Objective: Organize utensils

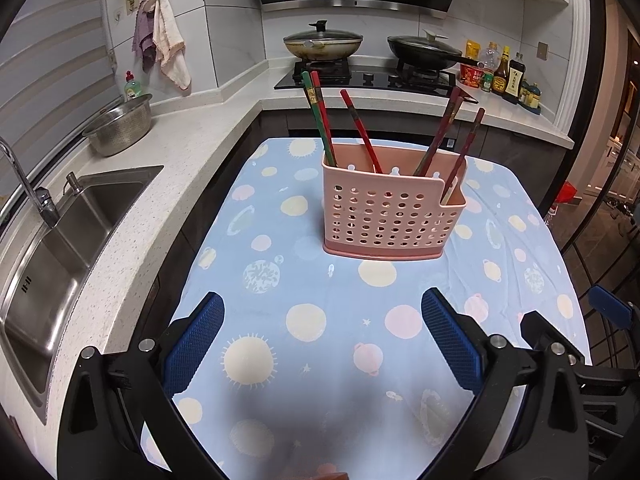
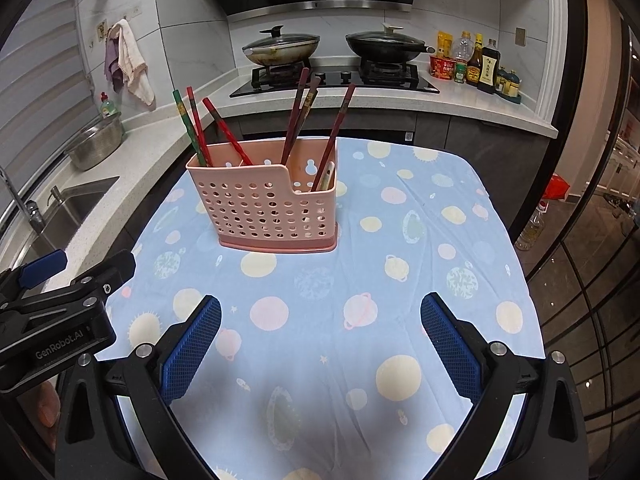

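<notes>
Standing on the spotted cloth, the pink basket held all the chopsticks I could see, some leaning left, some right. A pale thing, maybe a spoon, poked up in the low end part. No sticks lay loose on the cloth.

Both tools hung well back from the basket. The left gripper had its blue fingers wide apart and held nothing. The right gripper was just the same, wide and bare.

What could go wrong? The basket looked light and the sticks stood tall and tilted. A bump on a stick top might tip the whole thing over. A tug on the cloth might slide it too.

Behind the table were two lidded pans on the stove, a row of bottles, a metal bowl by the sink, and towels on hooks. Nothing stood between the tools and the basket.
</notes>
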